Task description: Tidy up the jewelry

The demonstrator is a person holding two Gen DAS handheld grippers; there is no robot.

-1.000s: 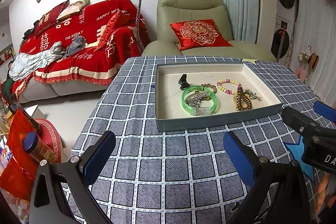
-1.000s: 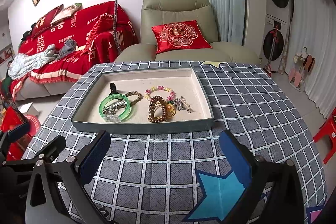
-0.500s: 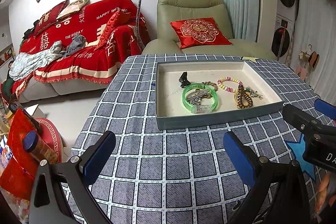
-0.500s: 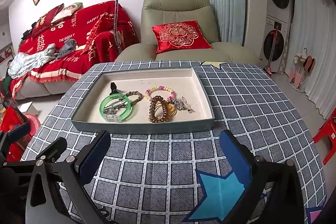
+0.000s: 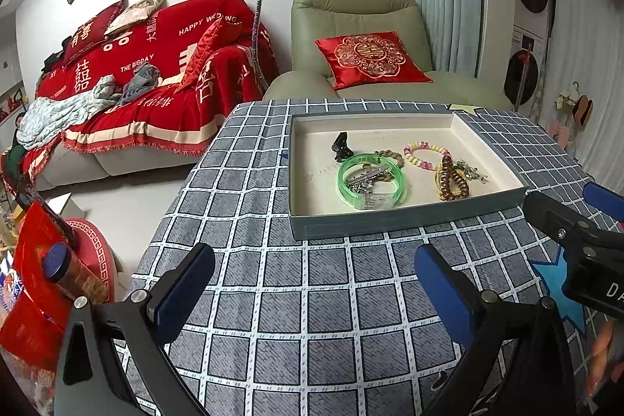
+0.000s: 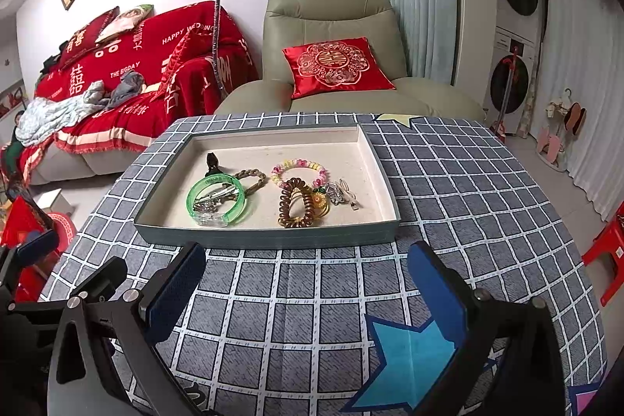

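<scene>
Two sets of tongs hang low over the bench [image 6: 487, 190], which wears a grey-and-white checked cloth, and both stand spread wide with nothing between their blue pads: the left tongs [image 5: 312, 289] and the right tongs [image 6: 308, 283] are each short of the tray's near wall. The grey tray [image 6: 269, 238] with its pale lining sits toward the far middle of the bench and holds all the jewelry. At its left lies a green bangle [image 6: 215, 199] with a silver hair clip [image 6: 216, 195] lying inside its ring; a small black clip [image 6: 213, 161] lies just behind it, and a braided brown bracelet [image 6: 251, 179] touches its right side. Further right, a pastel bead bracelet [image 6: 299, 169] lies just behind a brown coil hair tie [image 6: 295, 207], and a cluster of small silver pieces [image 6: 341, 193] sits beside the coil. Beyond the bench stand a green armchair [image 6: 331, 14] with a red cushion [image 6: 335, 65] and a sofa [image 6: 128, 73] under a red throw.
</scene>
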